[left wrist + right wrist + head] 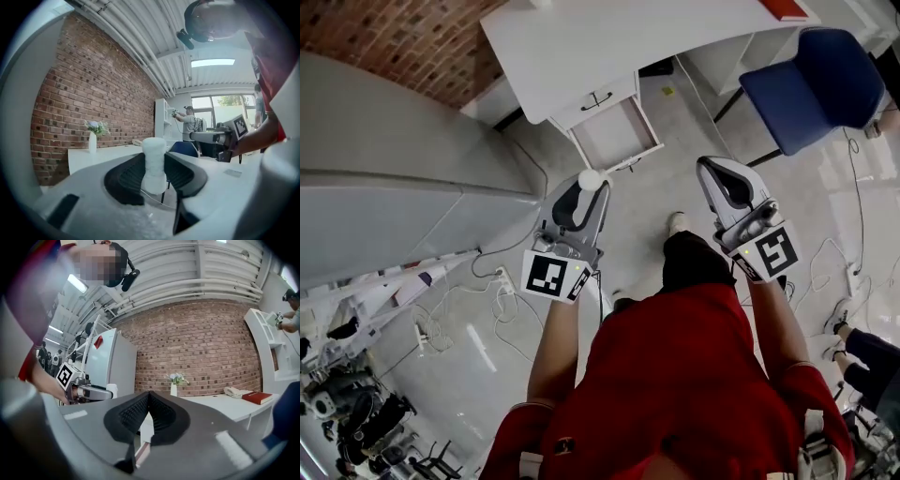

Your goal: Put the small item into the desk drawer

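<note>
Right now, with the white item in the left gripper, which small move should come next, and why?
Probably bring the left gripper forward, toward the drawer. Its jaws already grip the white item, and the drawer stands open ahead, not yet under the item.

The head view's top edge cuts off the white desk (628, 37) and, at upper right, the red book (789, 9).

A red brick wall (201, 343) backs the room, a blue chair (814, 84) stands on the pale floor (806, 206)
</note>
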The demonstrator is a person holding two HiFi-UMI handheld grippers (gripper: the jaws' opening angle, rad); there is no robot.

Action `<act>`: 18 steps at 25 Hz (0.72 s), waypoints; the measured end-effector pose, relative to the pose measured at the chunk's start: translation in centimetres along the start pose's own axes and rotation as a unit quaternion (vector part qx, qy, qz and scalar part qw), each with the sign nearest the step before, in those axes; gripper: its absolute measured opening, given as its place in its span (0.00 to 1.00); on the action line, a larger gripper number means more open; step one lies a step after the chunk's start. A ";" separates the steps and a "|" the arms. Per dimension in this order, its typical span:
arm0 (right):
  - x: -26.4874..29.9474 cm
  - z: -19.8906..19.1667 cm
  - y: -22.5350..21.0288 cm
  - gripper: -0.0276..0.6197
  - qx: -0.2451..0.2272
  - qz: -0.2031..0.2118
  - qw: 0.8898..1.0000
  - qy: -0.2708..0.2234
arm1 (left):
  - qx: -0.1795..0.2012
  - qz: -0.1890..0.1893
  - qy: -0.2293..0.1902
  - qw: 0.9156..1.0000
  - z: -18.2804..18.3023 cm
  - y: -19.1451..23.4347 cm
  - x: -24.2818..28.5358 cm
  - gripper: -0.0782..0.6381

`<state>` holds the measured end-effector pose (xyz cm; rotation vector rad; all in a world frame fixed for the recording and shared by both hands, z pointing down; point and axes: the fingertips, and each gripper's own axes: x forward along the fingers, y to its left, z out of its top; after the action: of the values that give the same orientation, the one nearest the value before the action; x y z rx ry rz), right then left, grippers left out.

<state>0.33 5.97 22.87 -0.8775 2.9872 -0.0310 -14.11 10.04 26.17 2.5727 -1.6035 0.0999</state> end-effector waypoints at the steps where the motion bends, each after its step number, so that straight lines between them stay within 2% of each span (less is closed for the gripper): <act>1: 0.3 -0.5 -1.8 0.06 0.004 0.004 1.000 0.004 | -0.003 0.005 0.007 1.000 -0.5 0.3 1.9 0.29; 9: 3.5 -4.1 -12.7 0.06 0.032 0.036 0.998 0.032 | -0.035 0.023 0.067 0.997 -4.9 2.8 14.4 0.29; 18: 7.3 -10.3 -16.7 0.06 0.058 0.030 0.996 0.066 | -0.074 0.000 0.169 0.983 -15.5 7.0 21.2 0.29</act>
<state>2.89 -11.89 33.43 -0.8019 3.0938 -0.2700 -11.07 -9.94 44.34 2.2944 -1.4276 0.3810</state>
